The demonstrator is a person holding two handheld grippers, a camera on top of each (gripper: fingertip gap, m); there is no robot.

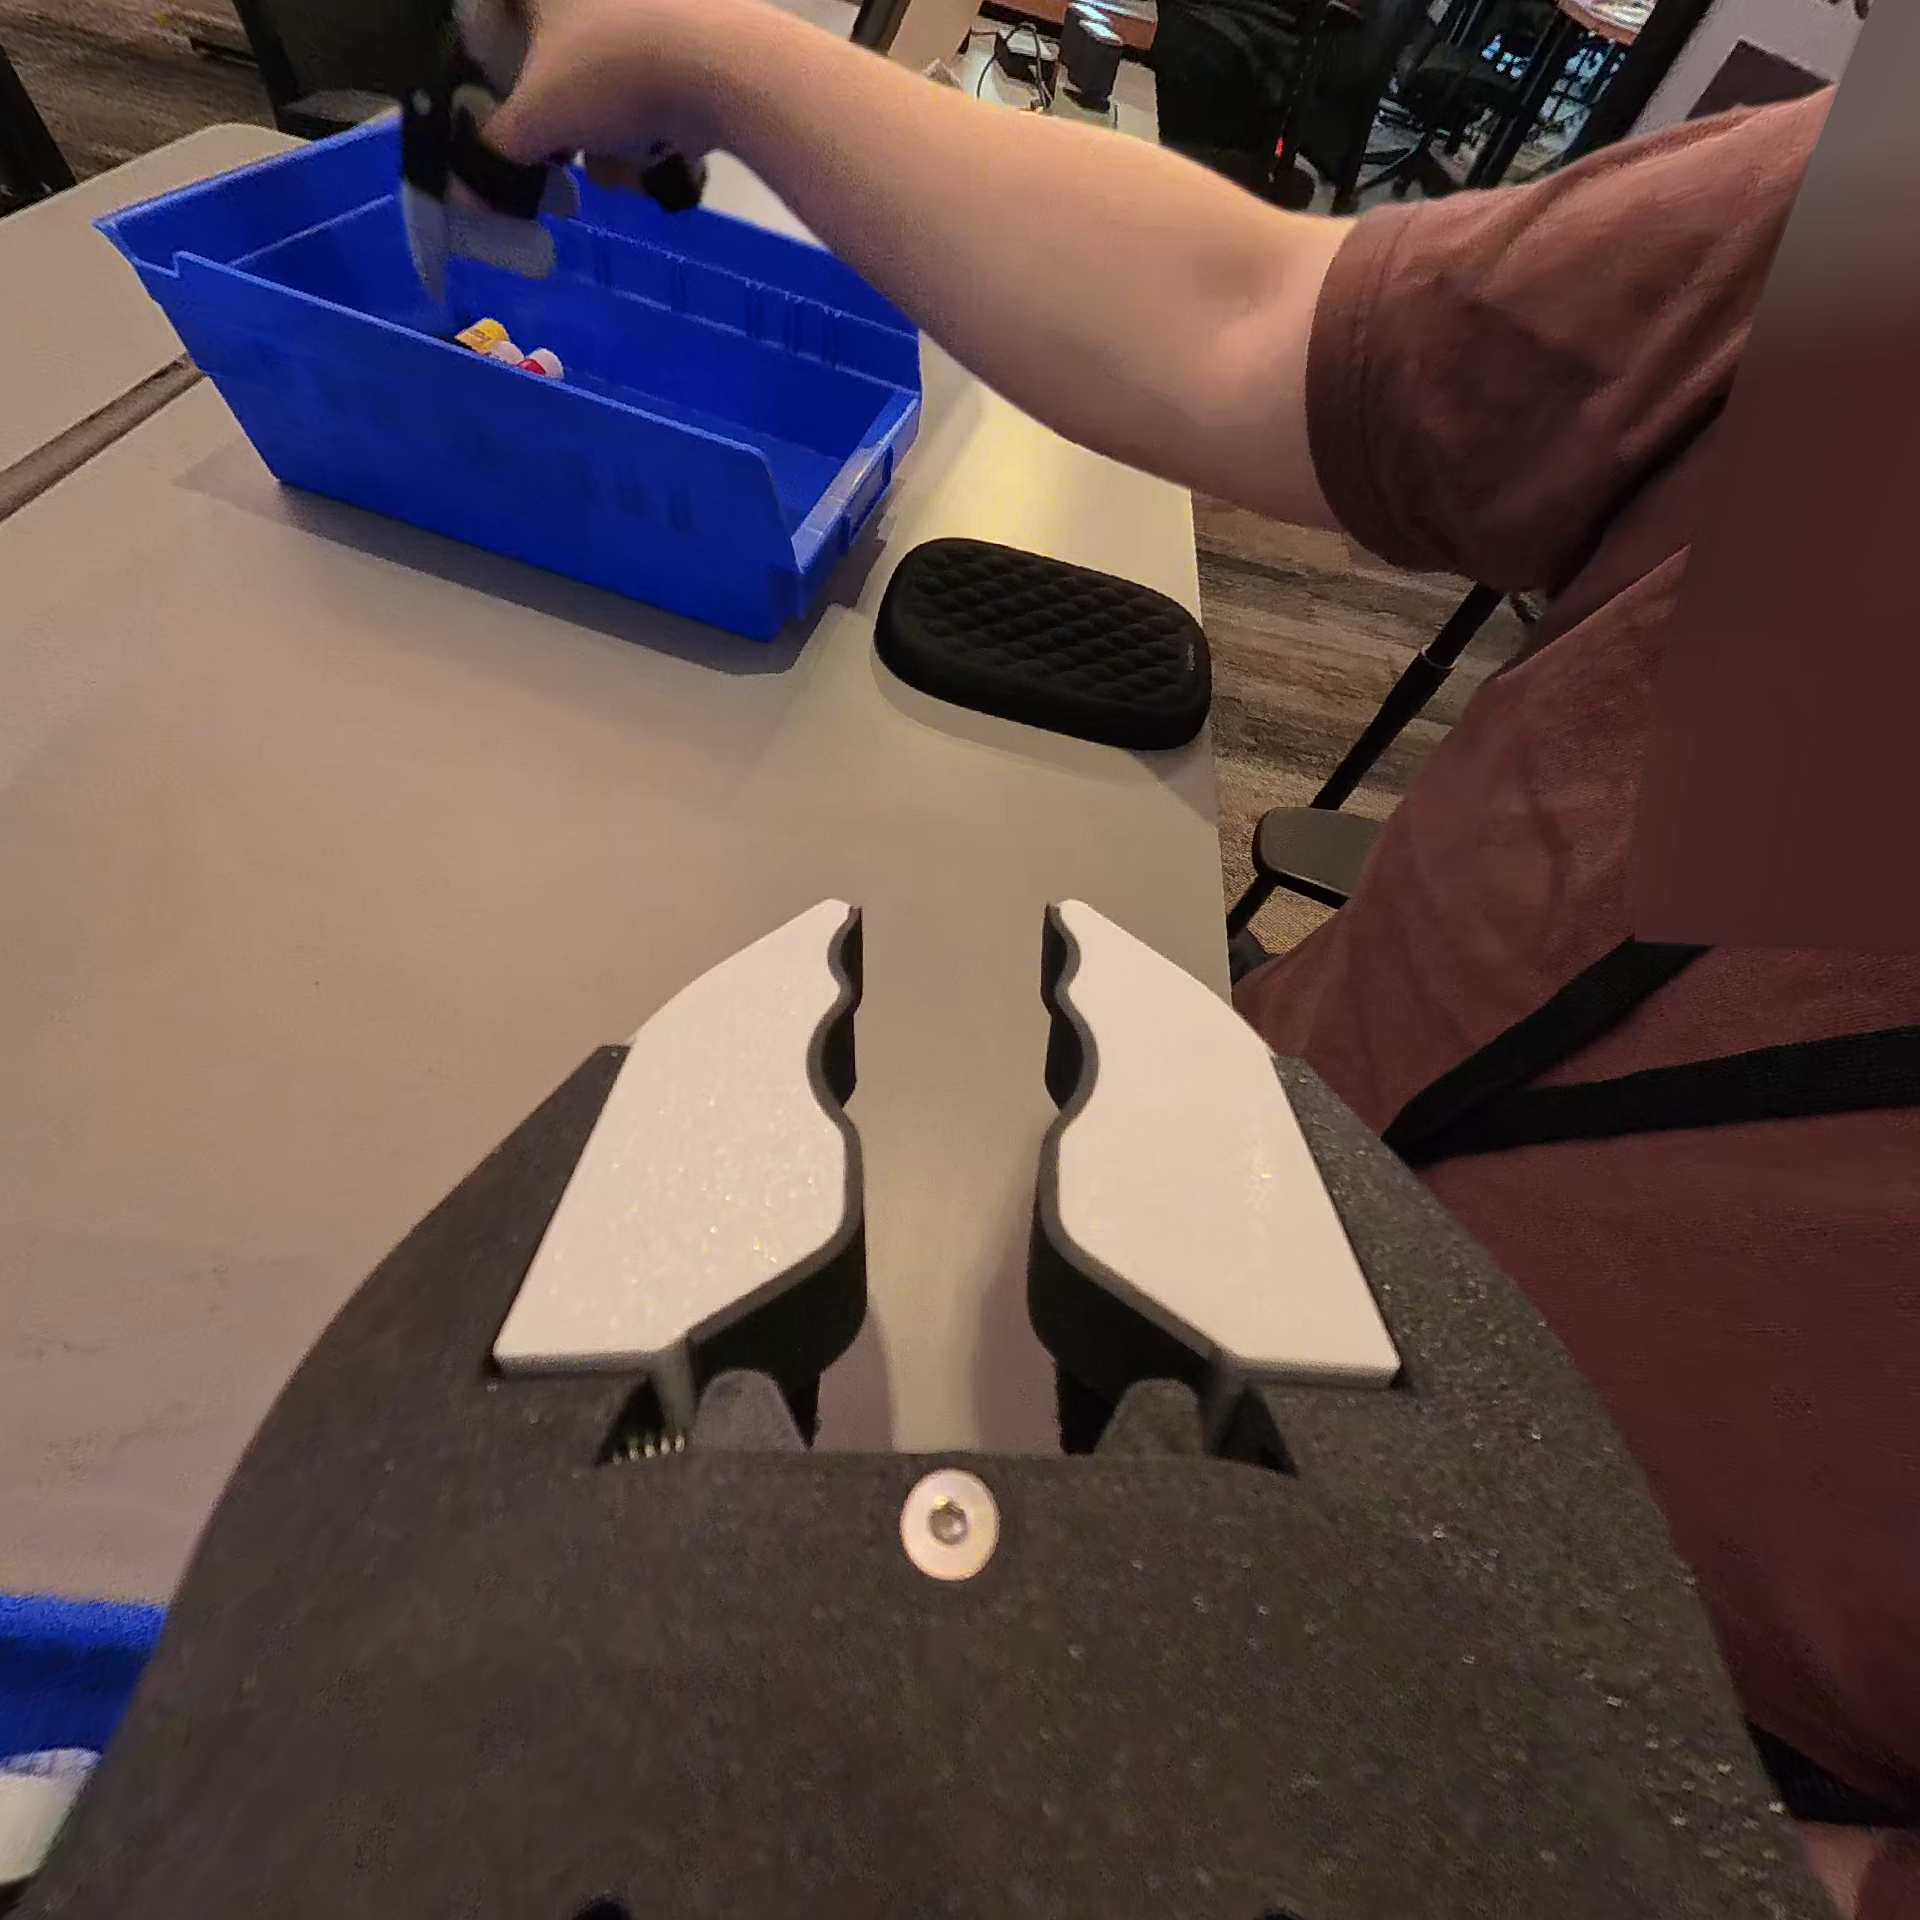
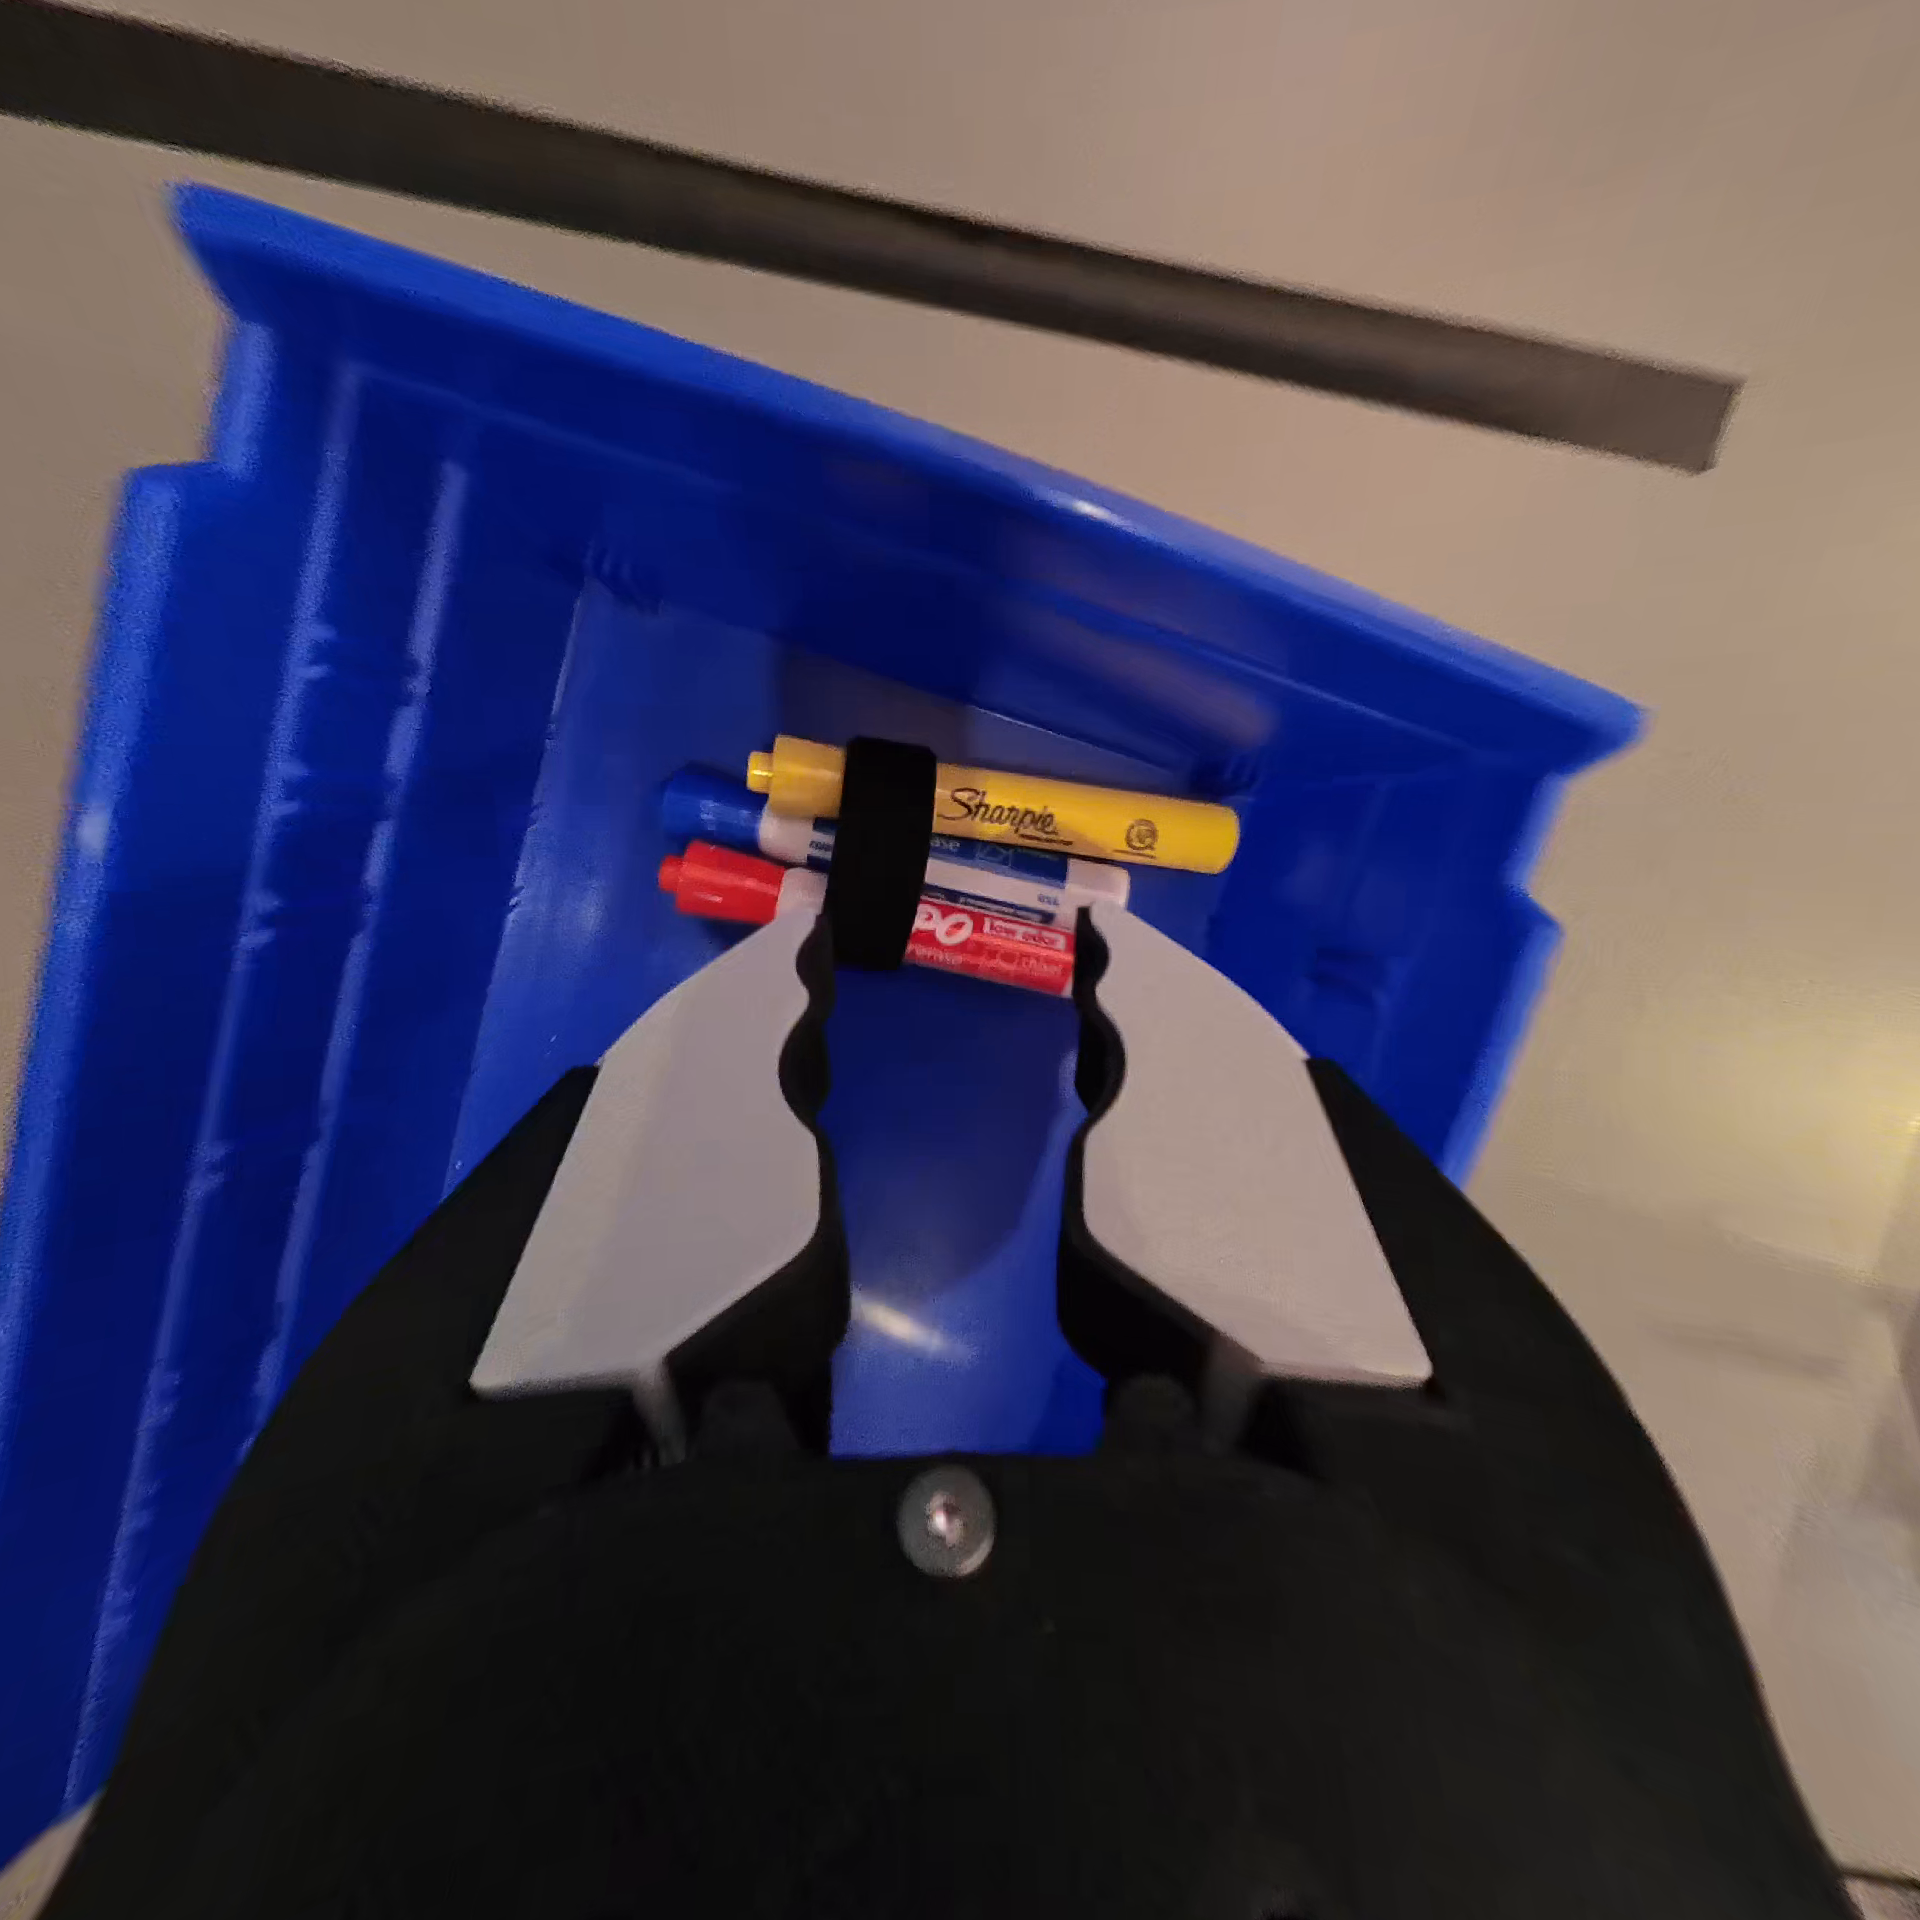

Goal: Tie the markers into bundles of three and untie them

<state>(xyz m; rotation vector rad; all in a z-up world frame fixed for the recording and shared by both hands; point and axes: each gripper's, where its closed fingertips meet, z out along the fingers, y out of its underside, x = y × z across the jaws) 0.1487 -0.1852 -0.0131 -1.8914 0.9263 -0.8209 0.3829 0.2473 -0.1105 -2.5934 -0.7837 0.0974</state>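
The table was smooth and grey. The ribbed blue plastic bin was cropped and motion-blurred in the right wrist view. The left gripper hovered empty, jaws apart. The right gripper, jaws wide, straddled 3 markers on the bin floor, bundled by a black band; contact unclear.

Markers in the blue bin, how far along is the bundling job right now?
Done: three markers, yellow, blue and red, lie in the bin bound by a black strap. In hand: the right gripper is open over the bundle, gripping nothing; the left gripper is open above the table, away from the bin. Left: lifting the bundle out and untying it.
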